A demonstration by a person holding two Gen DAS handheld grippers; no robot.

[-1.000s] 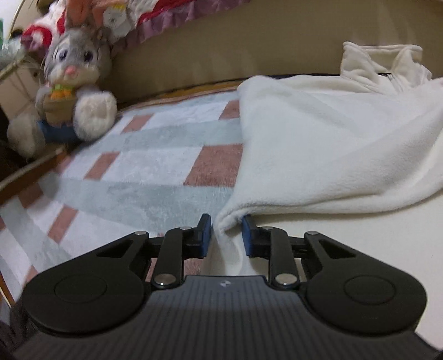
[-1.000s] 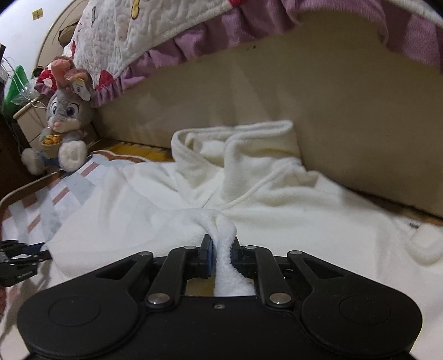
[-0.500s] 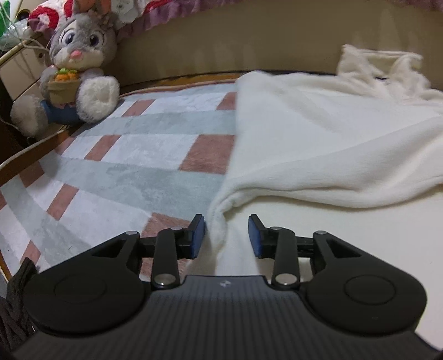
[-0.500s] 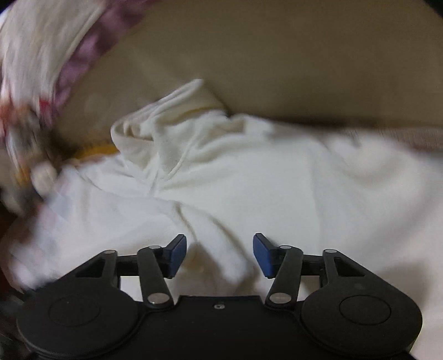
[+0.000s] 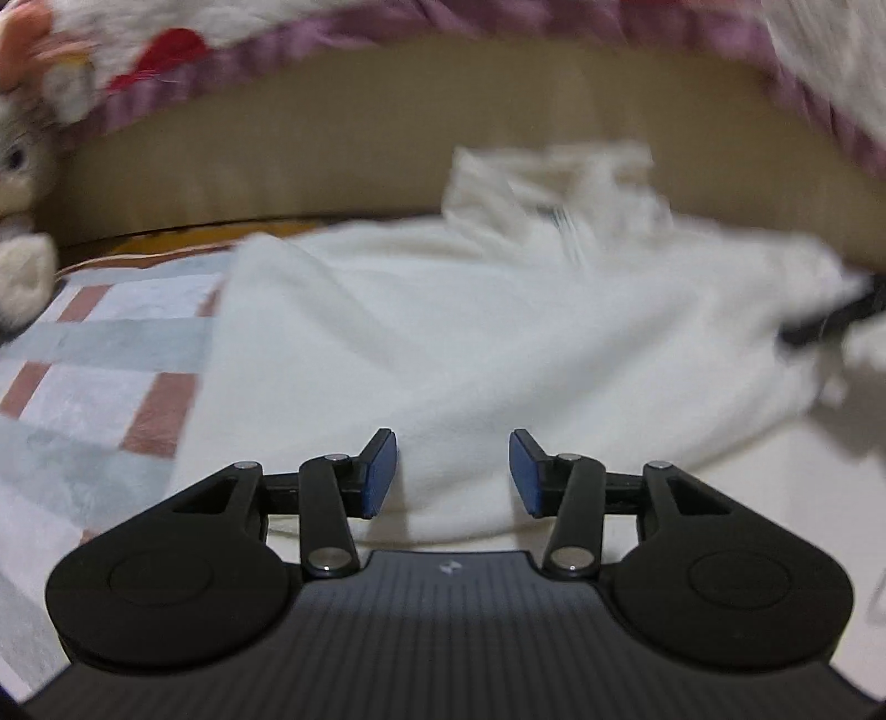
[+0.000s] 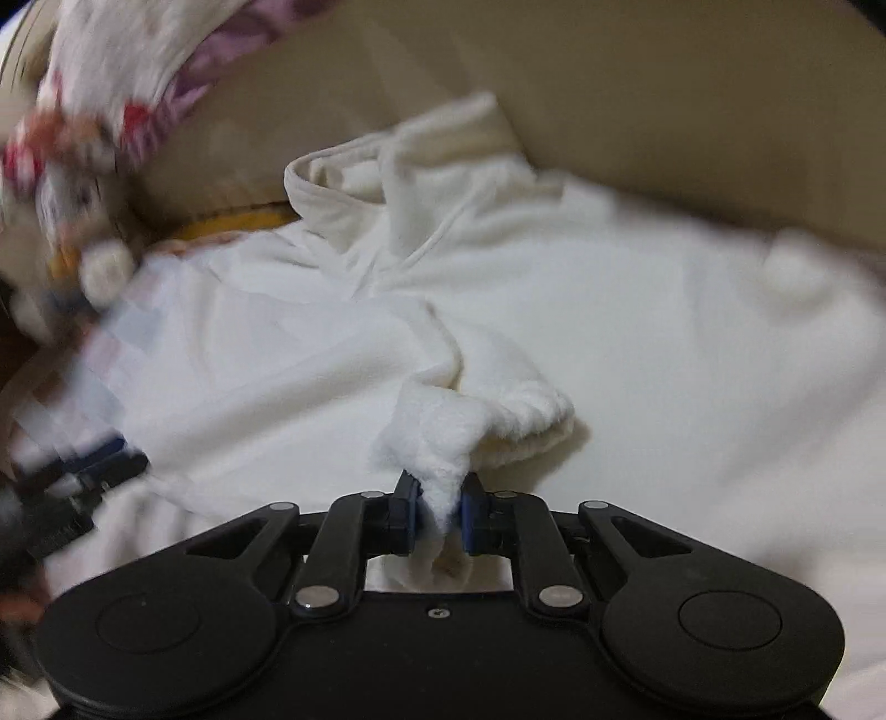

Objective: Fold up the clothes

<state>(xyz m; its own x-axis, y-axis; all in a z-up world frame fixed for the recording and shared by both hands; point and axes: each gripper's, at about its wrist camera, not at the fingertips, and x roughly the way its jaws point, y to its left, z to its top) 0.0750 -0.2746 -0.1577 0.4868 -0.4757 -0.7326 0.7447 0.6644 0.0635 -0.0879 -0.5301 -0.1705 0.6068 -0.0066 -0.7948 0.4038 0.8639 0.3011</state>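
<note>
The left tool (image 5: 453, 473) now stands with its blue pads (image 5: 381, 472) spread wide and nothing between them, hovering just over the near hem of the white fleece garment (image 5: 470, 332). Half a second ago the pads were closer together with the garment's corner lying in the gap; a second ago they were nearly pinching that corner. The view has also swung right, so the plush rabbit (image 5: 19, 221) sits cut off at the left edge and the checked blanket (image 5: 94, 354) fills only the left side.

The right tool (image 6: 437, 512) is pressed together on a bunched fold of the white fleece garment (image 6: 609, 332), the fluffy cloth squeezed up between its pads (image 6: 468, 512). Half a second ago this tool was spread open above the cloth; a second ago it was likewise clamped on a fold.

The garment lies spread over the bed, its collar end (image 6: 387, 183) against the beige headboard (image 6: 637, 83), its left edge over the checked blanket. The left tool (image 6: 83, 487) shows blurred at the garment's left edge in the right wrist view. A quilt (image 5: 387, 33) with a purple frill hangs over the headboard.
</note>
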